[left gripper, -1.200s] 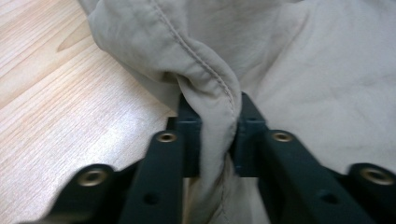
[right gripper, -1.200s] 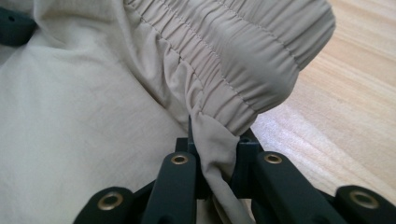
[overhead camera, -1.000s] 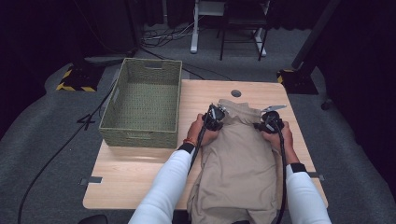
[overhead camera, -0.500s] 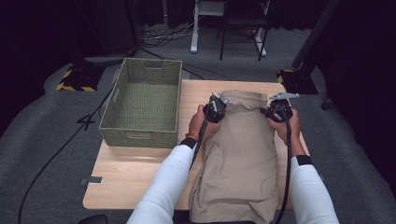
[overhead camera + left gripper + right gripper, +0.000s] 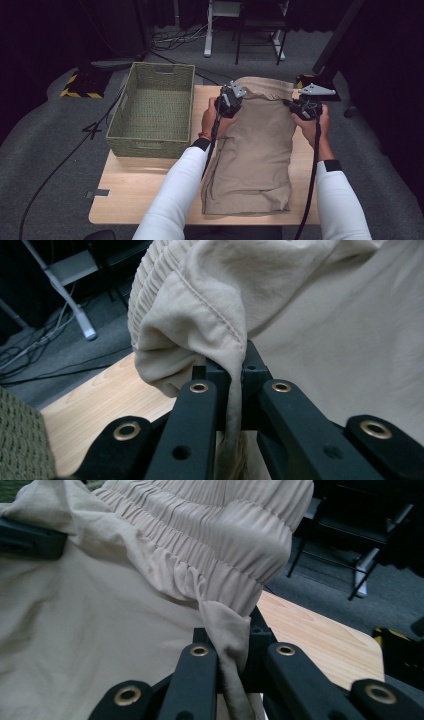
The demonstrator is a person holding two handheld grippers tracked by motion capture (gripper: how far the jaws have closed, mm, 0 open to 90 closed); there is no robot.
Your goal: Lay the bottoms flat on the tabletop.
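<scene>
Shorts held up by both grippers

Left gripper [image 5: 235, 372] and right gripper [image 5: 234, 640]: jaws pinching the shorts [image 5: 260, 145] at the waistband, fabric bunched between them, above the counter [image 5: 145, 195].

You had one beige garment [image 5: 255, 150] on one wooden table [image 5: 145, 195], one green woven basket [image 5: 155, 107] beside it, and two grippers, left [image 5: 229, 100] and right [image 5: 305, 106], one per hand.

Both hands have risen, the left gripper [image 5: 229, 98] and right gripper [image 5: 306, 106] lifting the shorts' [image 5: 255, 150] waistband off the worktop [image 5: 145, 192] and stretching the cloth upward.
</scene>
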